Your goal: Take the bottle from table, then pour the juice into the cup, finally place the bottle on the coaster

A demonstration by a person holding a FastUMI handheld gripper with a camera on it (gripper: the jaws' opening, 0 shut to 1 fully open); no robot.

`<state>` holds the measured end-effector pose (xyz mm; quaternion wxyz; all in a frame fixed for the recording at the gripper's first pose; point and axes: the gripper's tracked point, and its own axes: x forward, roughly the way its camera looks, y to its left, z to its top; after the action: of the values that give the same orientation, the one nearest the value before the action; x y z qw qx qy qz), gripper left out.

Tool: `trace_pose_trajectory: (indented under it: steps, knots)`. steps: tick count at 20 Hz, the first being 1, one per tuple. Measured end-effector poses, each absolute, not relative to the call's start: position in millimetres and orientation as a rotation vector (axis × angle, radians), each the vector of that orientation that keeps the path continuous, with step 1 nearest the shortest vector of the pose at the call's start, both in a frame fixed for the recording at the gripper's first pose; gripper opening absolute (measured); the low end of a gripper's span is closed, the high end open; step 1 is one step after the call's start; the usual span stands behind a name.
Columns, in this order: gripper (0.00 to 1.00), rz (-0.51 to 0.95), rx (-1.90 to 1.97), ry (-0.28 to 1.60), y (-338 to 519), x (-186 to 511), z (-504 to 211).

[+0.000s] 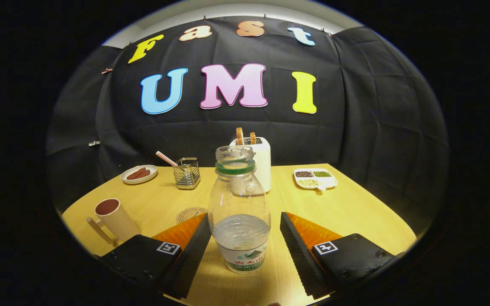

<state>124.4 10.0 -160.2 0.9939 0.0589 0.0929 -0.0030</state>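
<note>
A clear plastic bottle (pixel 240 221) stands upright on the wooden table (pixel 355 212), uncapped, with a green ring at its neck and clear liquid filling its lower part. My gripper (pixel 245 217) is open and the bottle stands between its fingers. The left finger is close beside the bottle and a gap shows on the right side. A cream cup (pixel 113 217) with a handle and a dark inside stands to the left, just beyond the left finger. A round coaster (pixel 189 213) lies ahead of the left fingertip, partly hidden by it.
A white toaster (pixel 258 163) with toast in its slots stands right behind the bottle. Farther back left are a wire basket (pixel 186 173) with a striped straw and a plate of sausages (pixel 139 174). A divided dish of grains (pixel 315 178) sits back right.
</note>
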Motion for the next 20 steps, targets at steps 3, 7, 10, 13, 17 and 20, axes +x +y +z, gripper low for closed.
trace_pose_trajectory:
  steps: [3, 7, 10, 13, 17, 20]
  knots:
    - [0.98, 0.000, 0.125, 0.181, 11, 129, -164]
    - [0.86, 0.030, 0.134, 0.182, 16, 130, -170]
    - [0.81, 0.035, 0.107, 0.175, 17, 129, -170]
    - [0.77, 0.041, 0.061, 0.175, 14, 132, -172]
    - [0.74, 0.062, -0.015, 0.178, 14, 134, -168]
    - [0.74, 0.086, -0.035, 0.192, 17, 137, -161]
